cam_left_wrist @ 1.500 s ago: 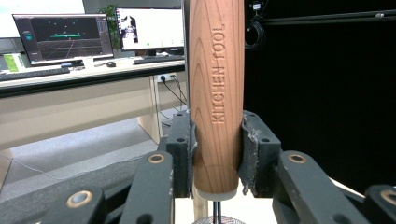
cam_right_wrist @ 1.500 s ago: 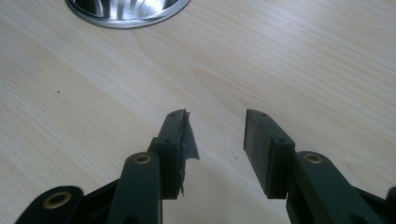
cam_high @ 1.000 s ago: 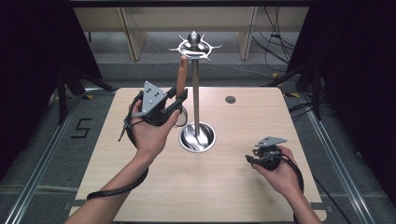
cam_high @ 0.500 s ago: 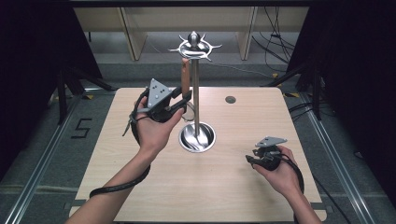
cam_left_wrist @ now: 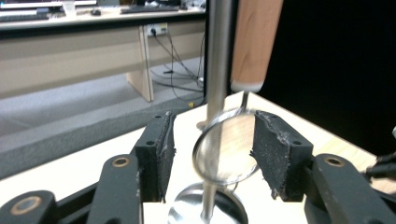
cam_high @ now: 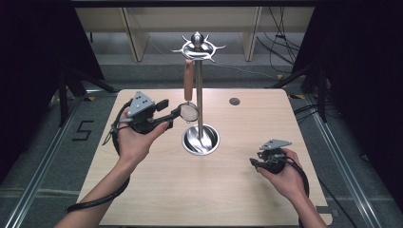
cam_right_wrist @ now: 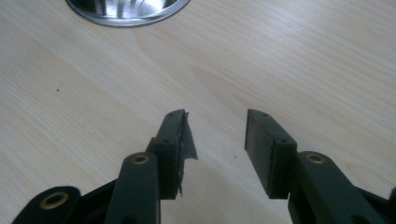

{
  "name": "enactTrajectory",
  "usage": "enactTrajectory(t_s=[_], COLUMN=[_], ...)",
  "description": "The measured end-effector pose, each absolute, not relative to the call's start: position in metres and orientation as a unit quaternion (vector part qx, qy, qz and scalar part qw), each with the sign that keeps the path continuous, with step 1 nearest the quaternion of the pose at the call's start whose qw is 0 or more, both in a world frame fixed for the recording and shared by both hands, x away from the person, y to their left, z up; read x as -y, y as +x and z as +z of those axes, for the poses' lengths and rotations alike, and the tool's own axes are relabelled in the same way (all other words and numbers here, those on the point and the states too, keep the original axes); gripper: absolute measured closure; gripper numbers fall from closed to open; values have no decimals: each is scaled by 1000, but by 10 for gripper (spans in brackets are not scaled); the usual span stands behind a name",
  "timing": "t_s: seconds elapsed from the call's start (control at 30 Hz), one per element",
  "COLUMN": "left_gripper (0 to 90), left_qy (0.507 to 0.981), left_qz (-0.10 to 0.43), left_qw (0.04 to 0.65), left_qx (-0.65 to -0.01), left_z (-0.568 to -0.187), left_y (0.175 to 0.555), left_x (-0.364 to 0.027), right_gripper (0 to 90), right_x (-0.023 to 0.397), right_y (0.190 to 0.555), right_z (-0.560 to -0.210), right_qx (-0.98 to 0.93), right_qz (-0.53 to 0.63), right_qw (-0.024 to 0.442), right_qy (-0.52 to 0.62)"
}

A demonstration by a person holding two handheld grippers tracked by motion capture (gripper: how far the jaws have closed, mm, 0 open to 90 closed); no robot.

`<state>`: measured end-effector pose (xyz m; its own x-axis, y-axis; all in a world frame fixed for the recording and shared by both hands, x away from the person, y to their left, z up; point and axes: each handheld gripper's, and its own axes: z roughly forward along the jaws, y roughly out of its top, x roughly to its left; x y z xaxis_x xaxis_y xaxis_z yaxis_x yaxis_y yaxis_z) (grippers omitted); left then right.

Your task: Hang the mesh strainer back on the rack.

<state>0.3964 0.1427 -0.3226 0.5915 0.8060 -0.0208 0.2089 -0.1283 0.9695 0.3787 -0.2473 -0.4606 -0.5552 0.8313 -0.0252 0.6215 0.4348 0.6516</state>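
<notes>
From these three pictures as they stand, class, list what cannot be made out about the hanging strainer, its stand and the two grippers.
- Strainer: the left gripper view cuts its wooden handle at the top edge, so its hook is unseen there.
- In the high view, the hook on the stand top is too small to judge.
- Stand base: cut off by the right gripper view's top edge.
- Right gripper: in the high view, the hand covers its jaws.

A pale wooden table (cam_high: 142, 199) with rounded corners carries little. The round, shiny steel base (cam_high: 201, 140) of an upright utensil stand sits near its middle. A small dark grey round cap (cam_high: 234, 101) lies flush near the far edge.
</notes>
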Motion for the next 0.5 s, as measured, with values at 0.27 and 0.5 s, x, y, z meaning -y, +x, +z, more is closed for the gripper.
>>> enactTrajectory(t_s=[0.27,0.5], left_gripper=[425,414], left_qy=[719,738], left_qz=[265,253], left_qw=[520,477], left_qx=[-378,-406], left_z=[-355,-406], left_y=[388,382], left_x=[-180,-220], right_gripper=[582,565], right_x=[248,248], right_y=[378,379], right_z=[-461,-463], right_qx=[-829,-831], right_qz=[300,303], right_qw=[175,184], right_qy=[438,429])
